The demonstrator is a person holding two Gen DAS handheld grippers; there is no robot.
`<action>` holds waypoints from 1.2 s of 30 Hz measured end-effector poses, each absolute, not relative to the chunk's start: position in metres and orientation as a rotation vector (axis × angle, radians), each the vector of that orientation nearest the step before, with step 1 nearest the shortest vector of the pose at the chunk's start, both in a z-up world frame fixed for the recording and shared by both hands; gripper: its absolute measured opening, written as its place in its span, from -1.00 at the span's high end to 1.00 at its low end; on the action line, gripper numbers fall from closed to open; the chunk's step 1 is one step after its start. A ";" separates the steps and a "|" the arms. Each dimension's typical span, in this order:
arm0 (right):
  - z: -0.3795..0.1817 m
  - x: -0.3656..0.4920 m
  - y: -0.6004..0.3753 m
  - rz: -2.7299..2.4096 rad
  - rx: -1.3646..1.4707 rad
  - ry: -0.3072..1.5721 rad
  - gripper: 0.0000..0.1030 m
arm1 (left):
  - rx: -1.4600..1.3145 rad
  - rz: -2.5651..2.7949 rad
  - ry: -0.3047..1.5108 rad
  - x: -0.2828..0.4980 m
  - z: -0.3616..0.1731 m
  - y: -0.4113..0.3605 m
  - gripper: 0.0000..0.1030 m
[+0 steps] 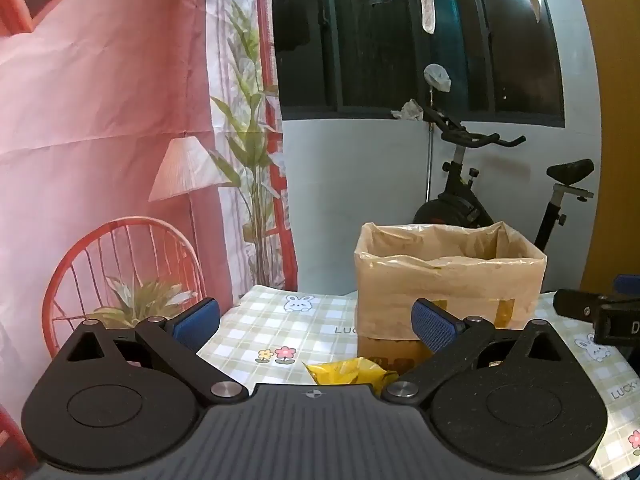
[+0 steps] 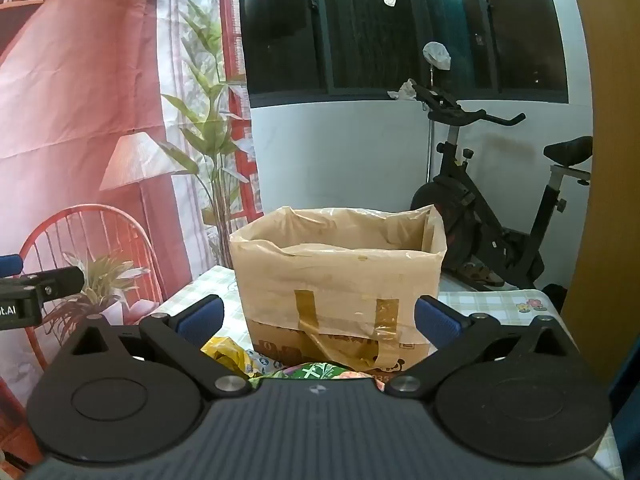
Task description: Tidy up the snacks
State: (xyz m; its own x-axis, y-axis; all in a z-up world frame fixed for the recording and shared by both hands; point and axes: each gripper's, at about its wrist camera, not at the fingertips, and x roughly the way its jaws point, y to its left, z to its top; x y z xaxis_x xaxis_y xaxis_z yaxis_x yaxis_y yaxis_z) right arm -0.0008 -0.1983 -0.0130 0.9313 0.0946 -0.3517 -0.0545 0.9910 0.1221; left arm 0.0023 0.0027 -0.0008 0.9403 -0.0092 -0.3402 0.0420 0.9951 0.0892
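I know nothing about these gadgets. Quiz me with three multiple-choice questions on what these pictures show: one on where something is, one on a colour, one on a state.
1. Where is the cardboard box?
A. On the checked tablecloth
B. On the floor
C. On the bike seat

2. What colour is the snack packet lying before the box in the left view?
A. Blue
B. Yellow
C. White

3. How do the jaws of the left hand-held gripper stand?
A. Clamped on the box
B. Shut on nothing
C. Wide open, holding nothing

Answers:
1. A, the box stands on the cloth with the rabbit pictures, and the exercise bike is behind it.
2. B, the crinkled wrapper is plainly yellow.
3. C, the blue pads stand far apart with only table and box seen between them.
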 end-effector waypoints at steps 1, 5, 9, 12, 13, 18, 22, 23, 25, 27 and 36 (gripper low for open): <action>-0.014 -0.001 -0.198 0.076 0.112 0.361 -1.00 | 0.095 -0.020 0.363 0.007 0.000 0.005 -0.99; -0.016 0.000 -0.196 0.072 0.120 0.362 -1.00 | 0.103 -0.009 0.356 0.009 0.002 0.003 -0.99; -0.011 -0.002 -0.201 0.070 0.123 0.366 -1.00 | 0.121 -0.004 0.331 0.003 -0.003 0.000 -0.99; -0.010 0.001 -0.204 0.072 0.125 0.370 -1.00 | 0.125 -0.002 0.332 0.003 -0.004 0.000 -0.99; -0.010 0.000 -0.204 0.072 0.124 0.370 -1.00 | 0.125 -0.002 0.332 0.003 -0.003 0.000 -0.99; -0.012 -0.001 -0.198 0.065 0.118 0.365 -1.00 | 0.124 0.001 0.331 0.002 -0.004 0.001 -0.99; -0.013 -0.001 -0.200 0.064 0.118 0.366 -1.00 | 0.125 -0.001 0.329 0.002 -0.003 -0.001 -0.99; -0.013 -0.002 -0.199 0.064 0.118 0.366 -1.00 | 0.125 -0.002 0.328 0.002 -0.003 -0.001 -0.99; -0.014 -0.001 -0.199 0.063 0.116 0.367 -1.00 | 0.123 -0.005 0.329 0.001 -0.003 -0.001 -0.99; -0.014 -0.001 -0.199 0.064 0.115 0.368 -1.00 | 0.122 -0.006 0.329 0.001 -0.003 -0.001 -0.99; -0.016 -0.001 -0.201 0.067 0.110 0.369 -1.00 | 0.123 -0.006 0.330 0.001 -0.003 -0.002 -0.99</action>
